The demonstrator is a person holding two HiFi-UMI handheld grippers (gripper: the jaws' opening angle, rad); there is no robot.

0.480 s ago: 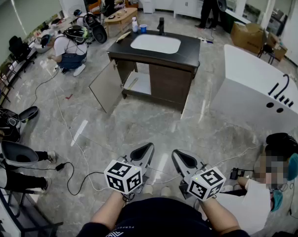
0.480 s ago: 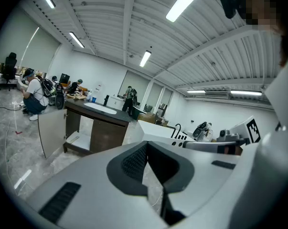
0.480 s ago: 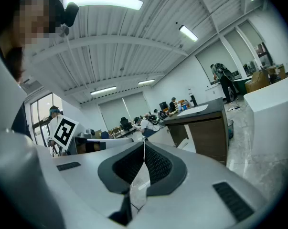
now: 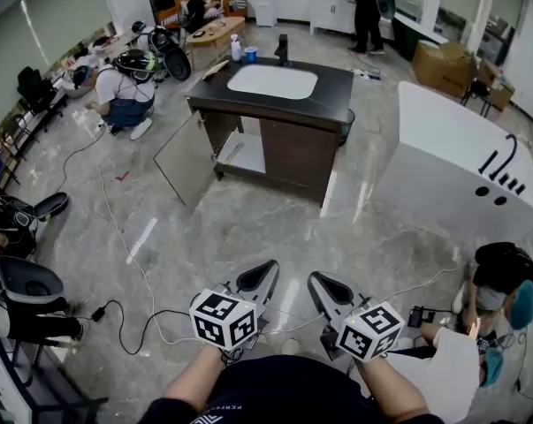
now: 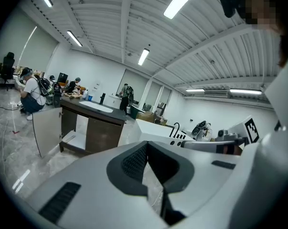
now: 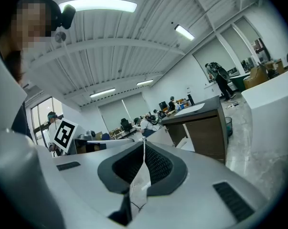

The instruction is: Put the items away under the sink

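Observation:
The dark sink cabinet point(image 4: 293, 122) stands several steps ahead, with a white basin point(image 4: 272, 81) in its top. Its left door point(image 4: 185, 157) hangs open, showing a pale shelf point(image 4: 246, 151) inside. On the countertop's far edge stand a white bottle point(image 4: 236, 49), a blue cup point(image 4: 250, 54) and a black upright piece point(image 4: 282, 49). A tan flat item point(image 4: 216, 69) lies at its left corner. My left gripper point(image 4: 268, 268) point(image 5: 146, 143) and right gripper point(image 4: 317, 278) point(image 6: 144, 141) are held side by side close to my body, both shut and empty, far from the cabinet.
A big white unit point(image 4: 452, 162) with black fittings stands to the right of the cabinet. A person point(image 4: 478, 325) sits on the floor at my lower right, another crouches point(image 4: 125, 87) left of the cabinet. Cables point(image 4: 125, 237) run over the marble floor; chairs point(image 4: 27, 281) stand at the left.
The cabinet has shifted slightly up and left in the head view. Both grippers keep the same pose in front of me, still shut.

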